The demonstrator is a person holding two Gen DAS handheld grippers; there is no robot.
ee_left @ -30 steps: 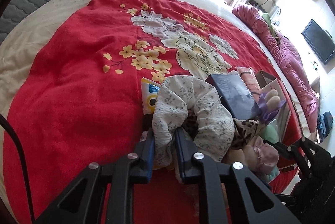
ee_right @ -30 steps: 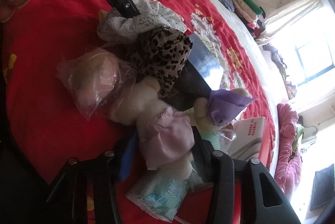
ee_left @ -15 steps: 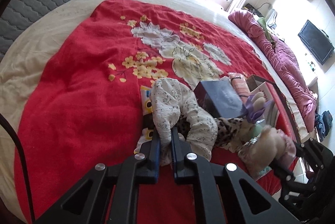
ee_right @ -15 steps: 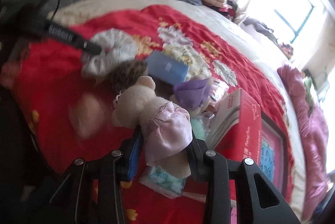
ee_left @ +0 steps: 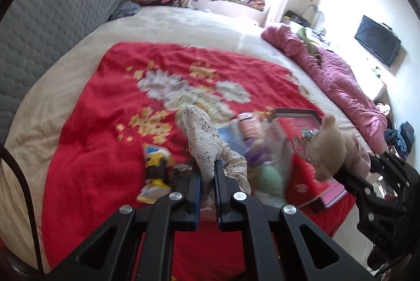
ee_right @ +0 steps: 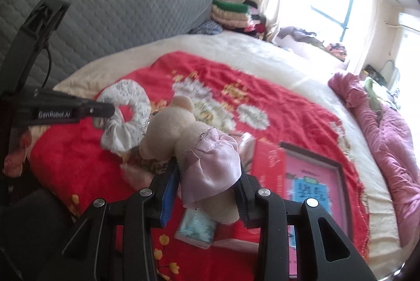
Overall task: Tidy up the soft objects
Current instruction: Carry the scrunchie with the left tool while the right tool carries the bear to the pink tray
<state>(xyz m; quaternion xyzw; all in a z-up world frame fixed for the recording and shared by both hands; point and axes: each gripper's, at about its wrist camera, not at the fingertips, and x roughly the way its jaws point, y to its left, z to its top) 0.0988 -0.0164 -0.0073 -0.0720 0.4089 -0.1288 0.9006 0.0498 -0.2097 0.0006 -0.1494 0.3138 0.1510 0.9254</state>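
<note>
My left gripper (ee_left: 207, 170) is shut on a white flower-print cloth ring (ee_left: 202, 134) and holds it above the red blanket (ee_left: 99, 123). The cloth ring also shows in the right wrist view (ee_right: 126, 113), hanging from the left gripper (ee_right: 110, 110). My right gripper (ee_right: 207, 176) is shut on a cream plush bear in a lilac dress (ee_right: 207, 157), lifted off the bed. The bear also shows at the right of the left wrist view (ee_left: 328, 147).
A red box (ee_right: 270, 168) and a pink framed book (ee_right: 312, 186) lie on the blanket's right side. A tissue pack (ee_right: 197, 228) lies under the bear. A yellow snack packet (ee_left: 155, 163), a blue book (ee_left: 231, 136) and leopard cloth (ee_right: 155, 164) remain. A pink quilt (ee_left: 341, 94) lies at right.
Both grippers have risen and pulled back from the pile. The cloth ring and the bear have come up with them. The bagged pink plush has dropped away from the bear.
</note>
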